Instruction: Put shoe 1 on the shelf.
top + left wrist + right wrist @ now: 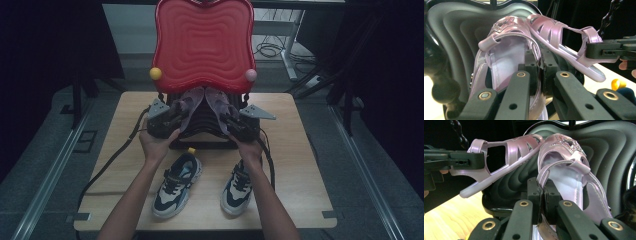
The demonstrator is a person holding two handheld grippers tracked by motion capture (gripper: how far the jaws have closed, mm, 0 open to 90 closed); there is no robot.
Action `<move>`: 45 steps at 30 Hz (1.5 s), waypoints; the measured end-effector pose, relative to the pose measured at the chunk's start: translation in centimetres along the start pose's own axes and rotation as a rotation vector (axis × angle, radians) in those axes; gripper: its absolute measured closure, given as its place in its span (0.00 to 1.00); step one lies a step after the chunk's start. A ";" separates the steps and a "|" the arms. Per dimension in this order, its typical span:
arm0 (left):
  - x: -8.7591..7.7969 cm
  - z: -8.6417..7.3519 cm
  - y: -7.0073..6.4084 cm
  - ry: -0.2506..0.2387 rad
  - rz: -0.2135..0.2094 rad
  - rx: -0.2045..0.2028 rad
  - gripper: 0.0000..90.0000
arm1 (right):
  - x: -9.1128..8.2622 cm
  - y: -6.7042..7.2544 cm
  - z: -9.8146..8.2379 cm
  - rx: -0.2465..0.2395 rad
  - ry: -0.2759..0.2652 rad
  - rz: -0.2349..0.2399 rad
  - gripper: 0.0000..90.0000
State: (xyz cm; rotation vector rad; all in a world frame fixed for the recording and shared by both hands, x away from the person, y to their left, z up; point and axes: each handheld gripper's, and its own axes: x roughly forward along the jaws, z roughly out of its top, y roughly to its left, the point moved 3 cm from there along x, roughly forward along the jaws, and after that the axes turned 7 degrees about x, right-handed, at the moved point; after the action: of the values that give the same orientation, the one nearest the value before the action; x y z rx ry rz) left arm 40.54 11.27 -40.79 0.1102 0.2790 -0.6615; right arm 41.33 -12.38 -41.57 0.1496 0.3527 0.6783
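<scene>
From above, the left gripper (165, 122) and right gripper (240, 125) each clamp a pink sandal, left sandal (189, 105) and right sandal (217, 102), toes leaning together toward the red tray (202, 40). Two sneakers (177, 185) lie behind the hands.

In the left gripper view, jaws pinch the near sandal's (506, 57) side rim, toe pointing away.

In the right gripper view, likewise (566, 175); bare tabletop (451, 220) lies left.

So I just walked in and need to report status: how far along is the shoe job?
Mid-job. Each gripper is clamped on a pink sandal: left gripper on the left sandal, right gripper on the right sandal, both at the black tray. Two sneakers lie untouched on the table, possibly next.
</scene>
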 end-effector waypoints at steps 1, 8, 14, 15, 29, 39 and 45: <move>0.1 0.0 0.0 -0.002 0.003 0.001 0.95 | 0.1 0.1 0.0 0.005 -0.002 -0.004 0.96; 0.8 0.3 0.5 -0.018 0.022 -0.002 0.95 | 1.1 0.4 0.7 -0.014 -0.009 -0.035 0.96; 1.7 0.0 0.6 -0.030 0.038 0.003 0.95 | 2.4 1.1 0.9 -0.057 -0.011 -0.078 0.96; 1.9 -0.1 0.7 -0.026 0.044 0.013 0.95 | 2.6 1.1 0.8 -0.067 -0.012 -0.087 0.96; 4.5 -2.2 -0.3 0.027 0.038 0.103 0.94 | 5.1 1.5 -1.2 -0.212 0.039 -0.187 0.95; 4.2 -2.3 -0.5 0.040 0.006 0.103 0.81 | 5.2 1.0 -1.6 -0.190 0.055 -0.172 0.93; 4.3 -2.3 -0.5 0.044 -0.001 0.084 0.80 | 5.3 1.0 -1.6 -0.209 0.050 -0.179 0.94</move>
State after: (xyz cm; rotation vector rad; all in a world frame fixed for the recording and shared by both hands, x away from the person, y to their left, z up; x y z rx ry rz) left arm 42.96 8.78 -44.25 0.2052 0.2931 -0.6722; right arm 43.99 -8.13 -44.24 -0.0976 0.3367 0.5385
